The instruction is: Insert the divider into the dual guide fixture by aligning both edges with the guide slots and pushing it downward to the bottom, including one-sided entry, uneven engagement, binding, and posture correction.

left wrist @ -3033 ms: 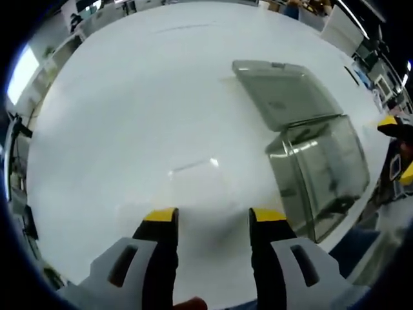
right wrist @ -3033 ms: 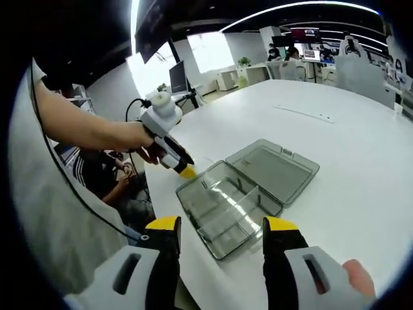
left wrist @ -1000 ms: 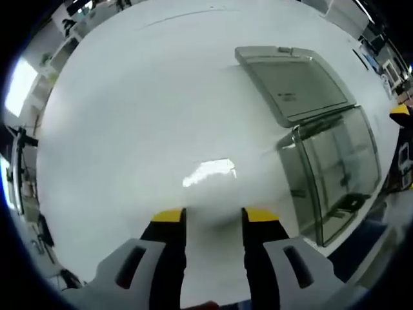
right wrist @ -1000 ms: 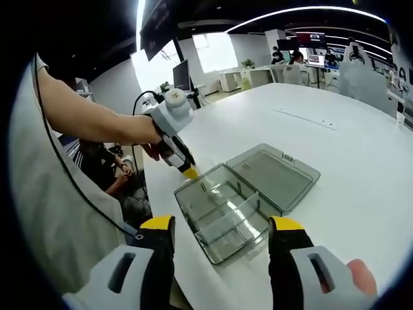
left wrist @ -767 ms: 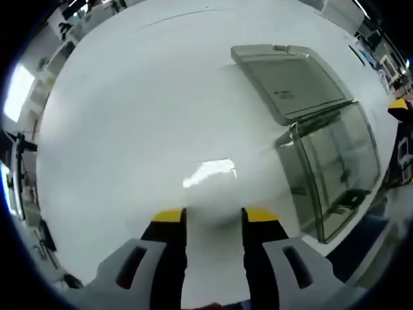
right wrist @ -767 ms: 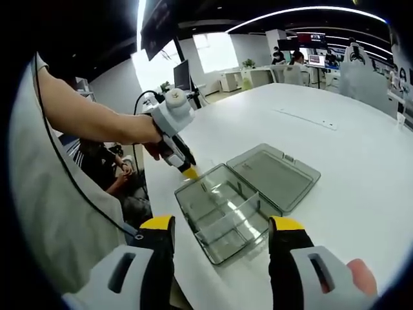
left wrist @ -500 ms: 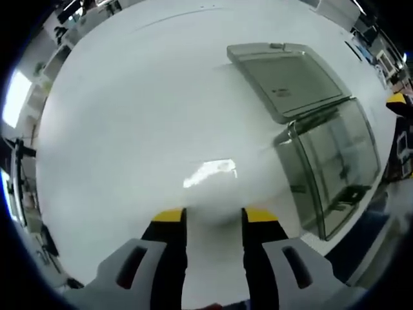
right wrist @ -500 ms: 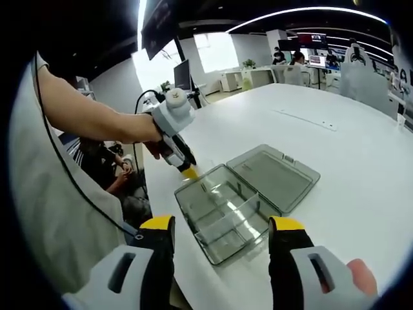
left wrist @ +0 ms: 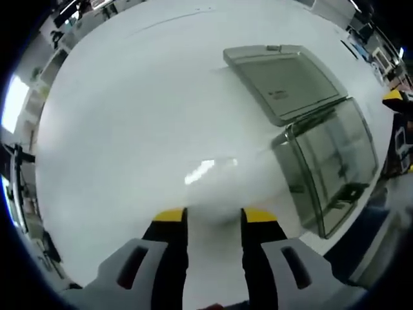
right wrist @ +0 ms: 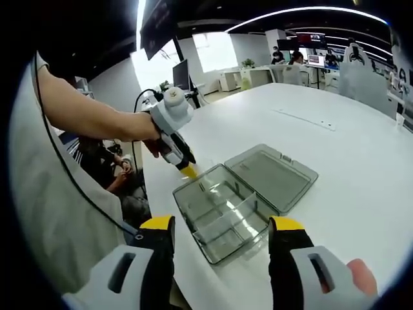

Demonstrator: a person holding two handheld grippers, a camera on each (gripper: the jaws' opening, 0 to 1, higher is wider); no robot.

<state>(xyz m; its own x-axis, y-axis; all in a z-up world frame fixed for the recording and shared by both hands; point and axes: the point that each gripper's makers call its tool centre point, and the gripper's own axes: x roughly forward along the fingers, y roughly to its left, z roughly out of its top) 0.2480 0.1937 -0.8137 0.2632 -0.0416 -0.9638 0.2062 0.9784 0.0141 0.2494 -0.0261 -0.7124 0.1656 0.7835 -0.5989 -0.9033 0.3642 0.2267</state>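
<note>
divider (left wrist: pixel 210 168): clear sheet, just a glint flat on the white table (left wrist: pixel 129 116), right ahead of the left gripper (left wrist: pixel 211 214) tips in the left gripper view.
left jaws: fairly close together; honestly couldn't tell if they pinched the sheet.
fixture box (right wrist: pixel 226 216): the right gripper view showed its inner partitions, lid (right wrist: pixel 274 175) flopped open.
writing: small mark on the lid, unreadable.
right gripper (right wrist: pixel 221 223): jaws spread wide, nothing between them, hovering over the box's near edge.
</note>
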